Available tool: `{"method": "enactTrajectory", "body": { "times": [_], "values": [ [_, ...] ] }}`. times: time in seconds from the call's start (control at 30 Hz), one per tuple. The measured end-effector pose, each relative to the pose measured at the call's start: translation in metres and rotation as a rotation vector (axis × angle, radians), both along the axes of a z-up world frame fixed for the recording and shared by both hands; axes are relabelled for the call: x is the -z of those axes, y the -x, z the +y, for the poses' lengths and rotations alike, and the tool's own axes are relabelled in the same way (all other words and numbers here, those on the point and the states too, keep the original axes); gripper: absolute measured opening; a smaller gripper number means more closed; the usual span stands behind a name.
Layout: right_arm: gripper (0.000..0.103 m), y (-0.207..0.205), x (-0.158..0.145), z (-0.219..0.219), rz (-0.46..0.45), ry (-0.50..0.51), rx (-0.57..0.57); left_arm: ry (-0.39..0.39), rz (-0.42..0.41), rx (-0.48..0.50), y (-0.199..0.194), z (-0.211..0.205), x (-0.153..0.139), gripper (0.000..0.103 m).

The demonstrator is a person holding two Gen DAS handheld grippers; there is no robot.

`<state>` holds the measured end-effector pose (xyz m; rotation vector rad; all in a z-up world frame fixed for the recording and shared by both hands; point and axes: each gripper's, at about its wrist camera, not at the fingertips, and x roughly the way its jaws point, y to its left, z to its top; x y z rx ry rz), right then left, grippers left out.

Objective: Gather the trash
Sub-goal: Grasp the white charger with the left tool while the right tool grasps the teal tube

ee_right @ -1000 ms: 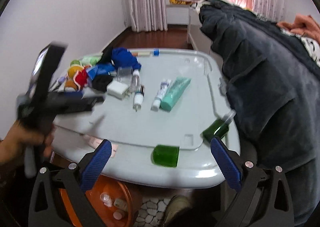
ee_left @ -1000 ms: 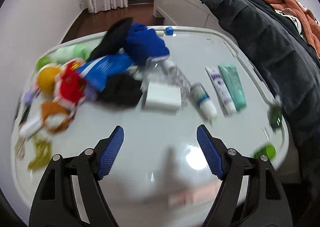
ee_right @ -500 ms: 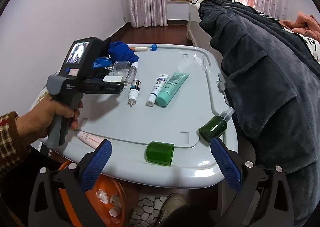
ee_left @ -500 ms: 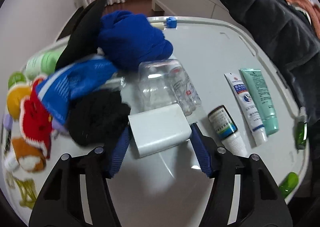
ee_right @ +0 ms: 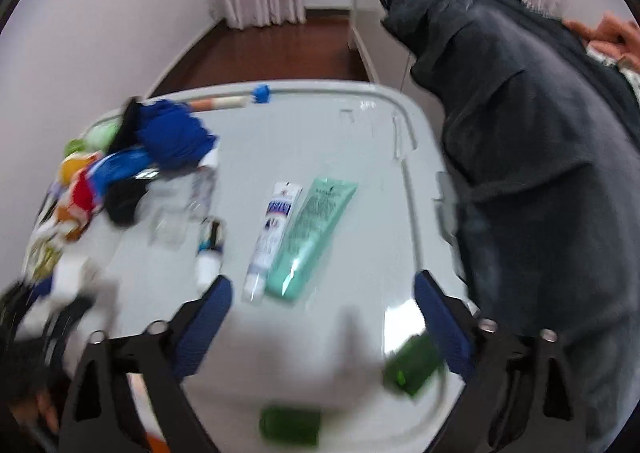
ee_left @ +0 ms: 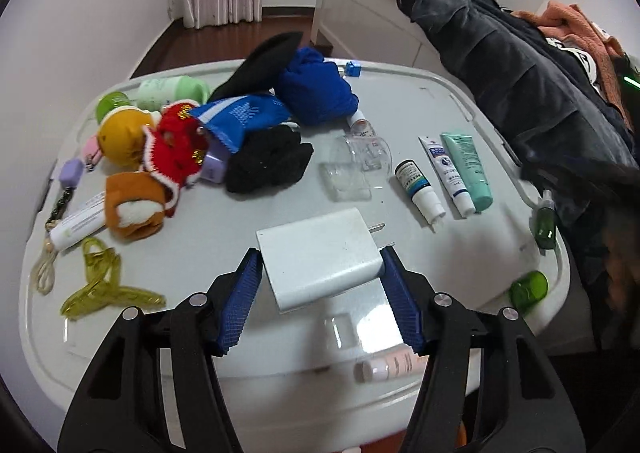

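My left gripper (ee_left: 320, 293) is shut on a white charger block (ee_left: 320, 257) and holds it above the near part of the grey table (ee_left: 400, 93). Its two metal prongs point right. My right gripper (ee_right: 322, 317) is open and empty, above the table's near right part. Ahead of it lie a white tube (ee_right: 274, 229), a mint tube (ee_right: 314, 233) and a small white bottle (ee_right: 208, 249); they also show in the left wrist view, the mint tube (ee_left: 468, 169) rightmost. A crushed clear plastic cup (ee_left: 352, 165) lies mid-table.
A pile of blue and black cloth (ee_left: 312, 93), knitted toys (ee_left: 176, 141) and a yellow hair clip (ee_left: 100, 285) fill the left side. Green bottles (ee_left: 528, 287) and a pink tube (ee_left: 392, 365) lie near the front edge. A dark jacket (ee_right: 540, 173) hangs at the right.
My left gripper has closed on the white charger and drawn it back from the pile toward the near edge. My right gripper has moved forward over the table; its view is blurred.
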<state>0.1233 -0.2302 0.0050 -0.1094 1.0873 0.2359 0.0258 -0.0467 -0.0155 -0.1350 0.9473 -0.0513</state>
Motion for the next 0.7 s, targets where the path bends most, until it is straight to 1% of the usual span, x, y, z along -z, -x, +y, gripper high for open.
{"method": "enactTrajectory", "body": {
  "times": [0.1, 0.13, 0.23, 0.27, 0.3, 0.43, 0.57, 0.7],
  "values": [
    [0.064, -0.032, 0.027, 0.014, 0.047, 0.046, 0.030, -0.018, -0.013, 0.017, 0.002, -0.002, 0.002, 0.059],
    [0.055, -0.037, 0.032, 0.017, 0.052, 0.048, 0.038, -0.023, -0.014, 0.021, 0.004, -0.002, 0.003, 0.059],
    [0.046, -0.053, 0.047, 0.020, 0.076, 0.048, 0.081, -0.012, 0.002, 0.032, 0.008, 0.002, 0.007, 0.059],
    [0.039, -0.056, 0.050, 0.021, 0.089, 0.037, 0.090, -0.005, 0.006, 0.032, 0.011, 0.004, 0.008, 0.059],
    [0.039, -0.060, 0.054, 0.021, 0.111, 0.023, 0.094, 0.002, 0.012, 0.034, 0.012, 0.006, 0.009, 0.059],
    [0.035, -0.061, 0.052, 0.021, 0.119, -0.008, 0.078, 0.000, 0.010, 0.045, 0.015, 0.006, 0.009, 0.059],
    [0.035, -0.050, 0.036, 0.020, 0.062, 0.010, 0.055, 0.005, 0.006, 0.043, 0.019, 0.007, 0.007, 0.059],
    [0.034, -0.025, 0.004, 0.014, -0.002, -0.038, 0.036, -0.008, -0.009, 0.048, 0.028, 0.005, -0.002, 0.059]
  ]
}}
